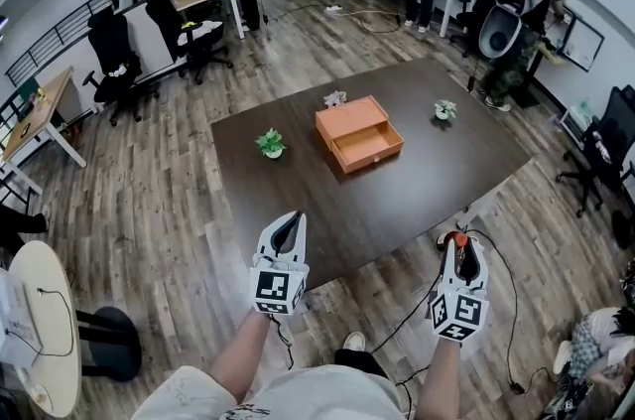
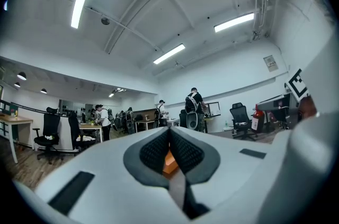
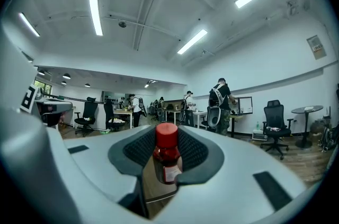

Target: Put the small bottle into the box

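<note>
Pickup done, by the look of it: pinching the small bottle (image 3: pixel 166 160) upright in the right tongs (image 3: pixel 167 135), red cap poking up above the pads. Left tongs (image 2: pixel 169 138) pressed together on nothing, only a sliver of orange glimpsed past the tips. Holding both low at the near edge of the tabletop (image 1: pixel 427 165), well apart from the box (image 1: pixel 349 120). Over there: orange, mid-tabletop, drawer pulled open toward this side, nothing visible inside, with a potted plant (image 1: pixel 270 143) off to its left and a second plant (image 1: pixel 444 110) off to its right. Left to do, judging from here: carrying the bottle across, lowering it into the open drawer, letting go. Roughly halfway, then: grabbed, not yet delivered.
</note>
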Motion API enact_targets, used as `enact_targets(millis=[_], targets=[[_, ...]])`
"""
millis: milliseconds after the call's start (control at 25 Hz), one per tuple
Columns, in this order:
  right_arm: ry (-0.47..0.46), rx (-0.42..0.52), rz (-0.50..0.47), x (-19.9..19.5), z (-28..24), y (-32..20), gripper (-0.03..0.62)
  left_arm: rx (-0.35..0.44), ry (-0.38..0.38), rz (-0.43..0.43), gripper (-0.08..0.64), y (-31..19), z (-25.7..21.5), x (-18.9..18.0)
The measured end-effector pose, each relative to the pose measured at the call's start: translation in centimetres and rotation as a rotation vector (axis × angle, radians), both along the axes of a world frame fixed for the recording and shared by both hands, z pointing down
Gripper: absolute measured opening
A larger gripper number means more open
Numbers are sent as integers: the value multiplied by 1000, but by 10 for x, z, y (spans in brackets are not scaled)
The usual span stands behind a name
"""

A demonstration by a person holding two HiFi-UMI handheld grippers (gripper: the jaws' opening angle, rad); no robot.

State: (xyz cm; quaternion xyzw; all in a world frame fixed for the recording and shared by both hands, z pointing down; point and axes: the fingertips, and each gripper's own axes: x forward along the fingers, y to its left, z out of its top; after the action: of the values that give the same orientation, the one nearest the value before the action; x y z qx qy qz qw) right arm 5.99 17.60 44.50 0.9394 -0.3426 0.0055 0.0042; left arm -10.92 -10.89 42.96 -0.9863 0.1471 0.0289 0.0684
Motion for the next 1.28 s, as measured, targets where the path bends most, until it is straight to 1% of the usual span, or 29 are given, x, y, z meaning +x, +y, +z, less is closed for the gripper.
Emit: enact_targets(millis=[280,560,760,920,1120,1280], targets=[[-12,-1,-33,48,7,-1,130,17,-23,-20,2,8,2,46],[-26,12,-40,90,13,12,130,31,-43,-28,2,22,3,87],[-32,6,-59,106,18,19,130,16,-45,-32,2,31,4,109],[-36,21,-56,118,20,22,130,17,-50,-22,3,36,5,126],[-23,22,-54,136,20,19,130,13,-47,-21,2,32,12,148],[-18,4,-47,151,26,15,130,-6,-39,-15,3,26,22,168]])
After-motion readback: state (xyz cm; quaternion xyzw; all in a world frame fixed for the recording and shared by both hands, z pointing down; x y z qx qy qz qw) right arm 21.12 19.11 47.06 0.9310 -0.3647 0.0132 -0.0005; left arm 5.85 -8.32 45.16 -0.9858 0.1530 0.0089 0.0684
